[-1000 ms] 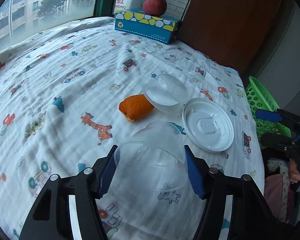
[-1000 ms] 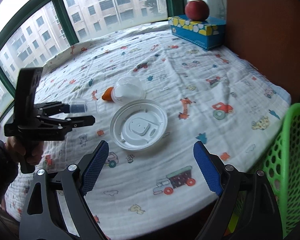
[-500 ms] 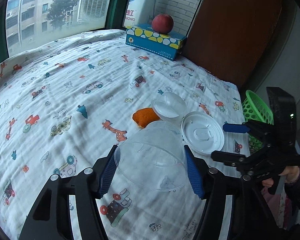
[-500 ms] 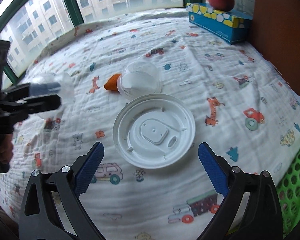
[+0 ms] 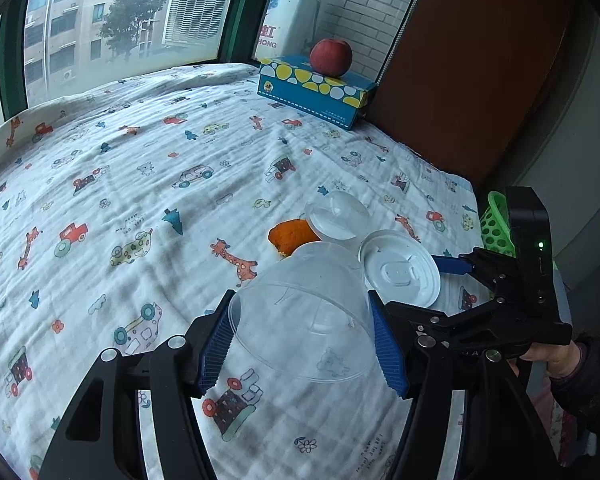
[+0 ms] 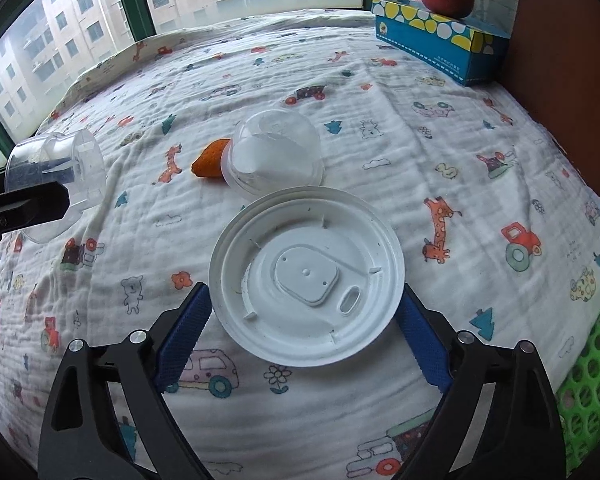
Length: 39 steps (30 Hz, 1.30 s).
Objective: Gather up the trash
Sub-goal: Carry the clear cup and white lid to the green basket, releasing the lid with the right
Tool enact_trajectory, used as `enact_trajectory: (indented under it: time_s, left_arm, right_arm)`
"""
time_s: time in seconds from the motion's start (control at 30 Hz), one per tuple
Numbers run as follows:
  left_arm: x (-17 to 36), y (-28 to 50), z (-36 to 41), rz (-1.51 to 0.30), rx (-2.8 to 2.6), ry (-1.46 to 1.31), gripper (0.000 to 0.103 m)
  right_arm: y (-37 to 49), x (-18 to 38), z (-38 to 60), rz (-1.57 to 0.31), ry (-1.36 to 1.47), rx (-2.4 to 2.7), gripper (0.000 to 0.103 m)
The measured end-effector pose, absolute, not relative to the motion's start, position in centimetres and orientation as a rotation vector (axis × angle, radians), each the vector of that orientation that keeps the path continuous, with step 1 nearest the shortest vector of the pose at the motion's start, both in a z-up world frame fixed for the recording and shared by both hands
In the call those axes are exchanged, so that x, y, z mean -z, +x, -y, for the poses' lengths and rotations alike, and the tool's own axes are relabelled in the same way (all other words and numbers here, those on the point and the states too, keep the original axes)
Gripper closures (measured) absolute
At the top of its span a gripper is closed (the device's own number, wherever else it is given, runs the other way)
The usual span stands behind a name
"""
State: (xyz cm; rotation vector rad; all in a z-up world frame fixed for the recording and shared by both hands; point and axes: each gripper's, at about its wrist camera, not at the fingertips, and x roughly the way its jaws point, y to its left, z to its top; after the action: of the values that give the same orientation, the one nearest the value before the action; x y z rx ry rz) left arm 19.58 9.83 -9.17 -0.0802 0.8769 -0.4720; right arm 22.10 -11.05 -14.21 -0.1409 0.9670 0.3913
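Since the earlier frame the right gripper (image 6: 302, 322) has descended over the cartoon-print cloth (image 6: 380, 128). At left, the left gripper (image 5: 304, 340) clamps the clear plastic cup (image 5: 300, 312) above the cloth; centre, the round white plastic lid (image 6: 306, 272) lies flat between the right gripper's closing jaws, pads just beside its rim; at right, the green mesh basket (image 6: 588, 384).

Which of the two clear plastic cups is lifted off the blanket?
The empty clear cup clamped sideways in the left gripper. The other clear cup lies on the blanket beside the orange peel.
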Motion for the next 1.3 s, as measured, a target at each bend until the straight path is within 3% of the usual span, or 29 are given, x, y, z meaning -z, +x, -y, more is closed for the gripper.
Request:
enact_trajectory:
  time_s: [0.63,1.3]
  left_arm:
    - [6.2,17.8,-5.6,-0.835,0.526,-0.046,0.042]
    - [2.8,17.2,5.8,-0.802,0.674,0.013,0.042]
  right_arm:
    - [17.5,8.5,15.4,-0.841,-0.079,-0.364,0.014]
    - [13.8,5.1,27.5,-0.761,0.011,-0.163,0.014]
